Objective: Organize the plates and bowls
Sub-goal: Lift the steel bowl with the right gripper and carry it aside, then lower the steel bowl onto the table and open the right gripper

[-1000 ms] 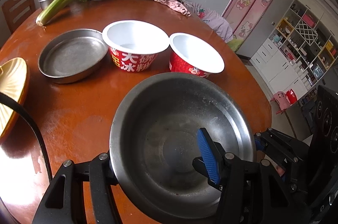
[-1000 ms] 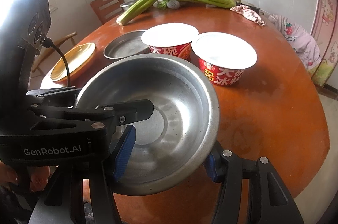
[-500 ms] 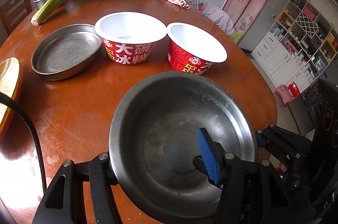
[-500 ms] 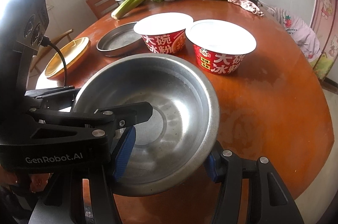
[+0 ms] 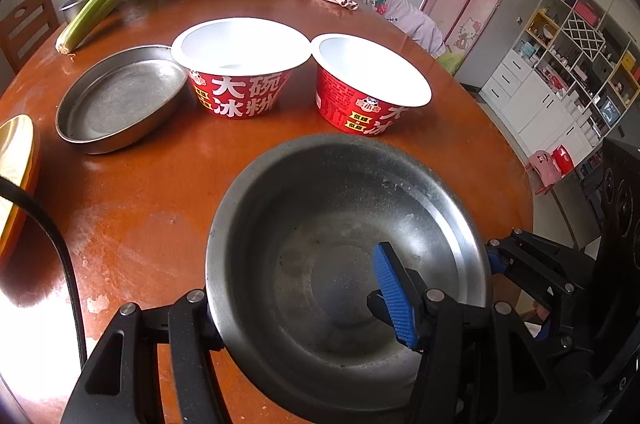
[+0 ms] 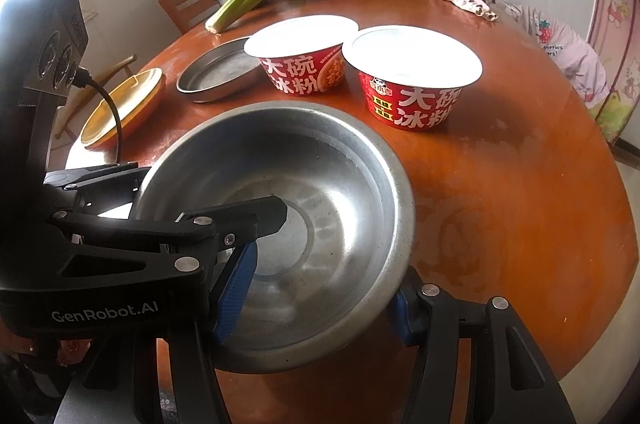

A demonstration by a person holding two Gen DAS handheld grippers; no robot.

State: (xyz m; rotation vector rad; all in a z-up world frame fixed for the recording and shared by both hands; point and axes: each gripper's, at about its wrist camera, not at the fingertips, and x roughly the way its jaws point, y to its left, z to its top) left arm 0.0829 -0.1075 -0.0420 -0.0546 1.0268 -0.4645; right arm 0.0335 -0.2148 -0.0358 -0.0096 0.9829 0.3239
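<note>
Your left claw (image 5: 304, 304) and your right claw (image 6: 320, 300) both pinch the rim of the big metal bowl (image 6: 320, 191), one on each side. It sits over the round table (image 6: 500, 183), near two red bowls (image 5: 240, 79).

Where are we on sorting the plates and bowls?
Nothing looks stacked yet. In hand: the steel bowl, gripped at its rim by both the left gripper and the right gripper, above the table. Left: two red bowls side by side, a steel plate and a yellow plate, all separate.
</note>
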